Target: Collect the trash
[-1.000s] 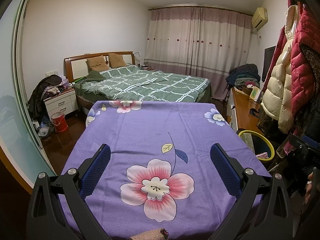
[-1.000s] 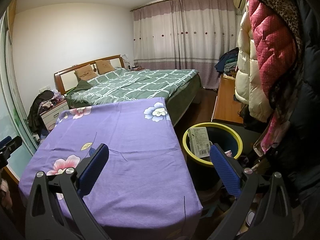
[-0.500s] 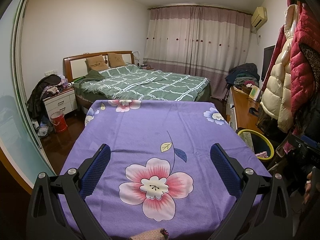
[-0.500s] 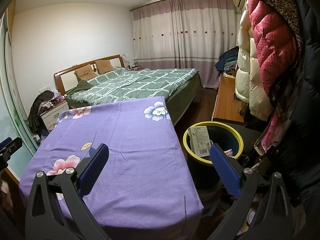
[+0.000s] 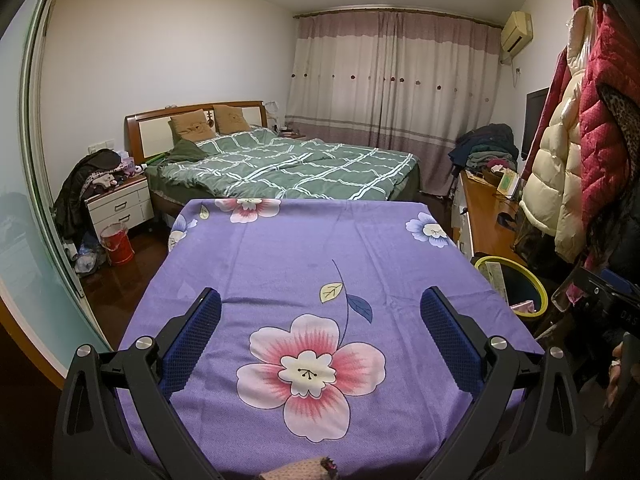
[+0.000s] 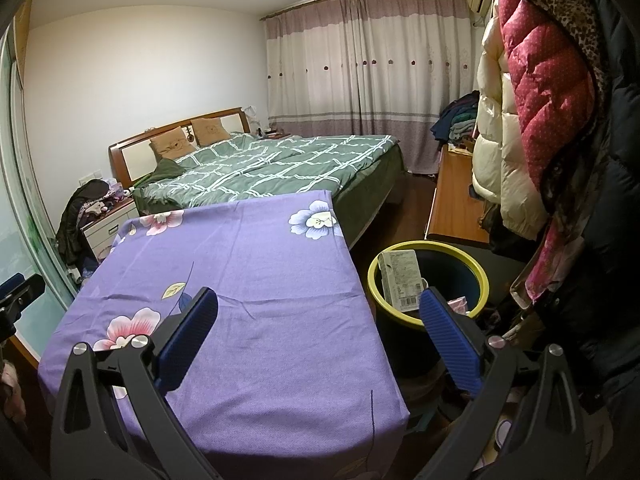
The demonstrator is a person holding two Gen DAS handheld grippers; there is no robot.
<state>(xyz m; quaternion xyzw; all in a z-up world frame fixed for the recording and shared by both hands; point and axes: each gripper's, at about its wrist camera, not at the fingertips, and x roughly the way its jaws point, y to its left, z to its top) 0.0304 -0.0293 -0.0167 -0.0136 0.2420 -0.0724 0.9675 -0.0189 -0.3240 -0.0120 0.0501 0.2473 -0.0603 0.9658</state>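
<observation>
A dark trash bin with a yellow rim (image 6: pixel 430 246) stands on the floor right of the table; a white carton (image 6: pixel 401 280) leans inside it. The bin also shows in the left wrist view (image 5: pixel 538 286). My left gripper (image 5: pixel 320 316) is open and empty above the purple floral tablecloth (image 5: pixel 300 256). My right gripper (image 6: pixel 318 318) is open and empty over the table's right edge (image 6: pixel 352 260), its right finger in front of the bin. No loose trash shows on the cloth.
A green-quilted bed (image 5: pixel 296 164) lies behind the table. A wooden desk (image 6: pixel 456 204) and hanging coats (image 6: pixel 552 92) crowd the right side. A nightstand (image 5: pixel 120 204) and a red bucket (image 5: pixel 117 244) stand at the left by a glass door.
Both views have shifted only slightly; the grippers stay open and empty, and the carton stays in the bin.
</observation>
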